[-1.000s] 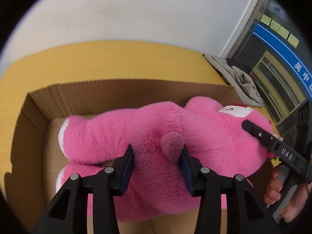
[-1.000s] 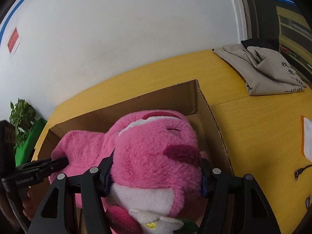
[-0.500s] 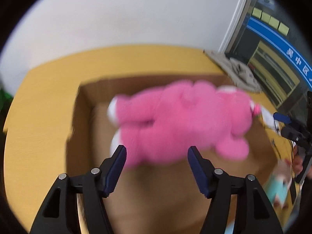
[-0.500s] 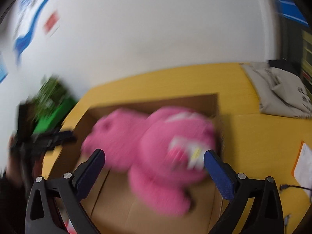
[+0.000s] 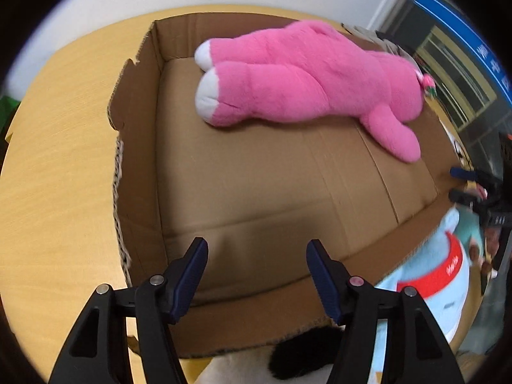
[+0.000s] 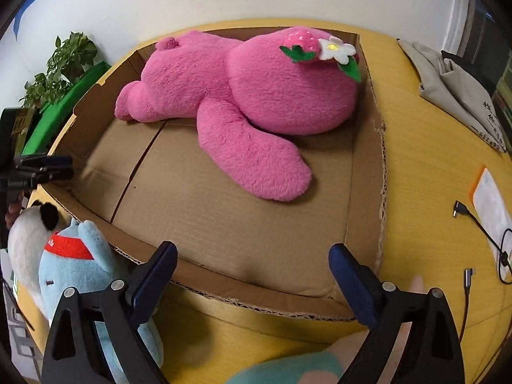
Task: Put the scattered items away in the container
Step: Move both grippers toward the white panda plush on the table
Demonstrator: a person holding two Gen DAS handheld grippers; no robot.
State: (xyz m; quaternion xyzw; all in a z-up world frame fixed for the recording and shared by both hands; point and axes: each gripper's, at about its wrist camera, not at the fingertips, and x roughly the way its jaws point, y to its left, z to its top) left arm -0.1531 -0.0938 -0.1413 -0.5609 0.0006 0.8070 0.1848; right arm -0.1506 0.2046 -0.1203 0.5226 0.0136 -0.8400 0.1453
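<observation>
A big pink plush bear lies on its side at the far end of a shallow cardboard box. My left gripper is open and empty over the box's near wall. My right gripper is open and empty over the box's near edge. A light-blue plush with a red band and a white plush with a black ear sit on the table outside the box. The left gripper's tips show at the left of the right wrist view.
The box stands on a yellow wooden table. A folded beige cloth bag lies at the far right. Cables and an orange-edged card lie to the right. A plant stands at the left. A teal plush is at the bottom.
Both grippers let go of the pink bear, opened and pulled back toward the box's near side. The bear now lies in the box.
</observation>
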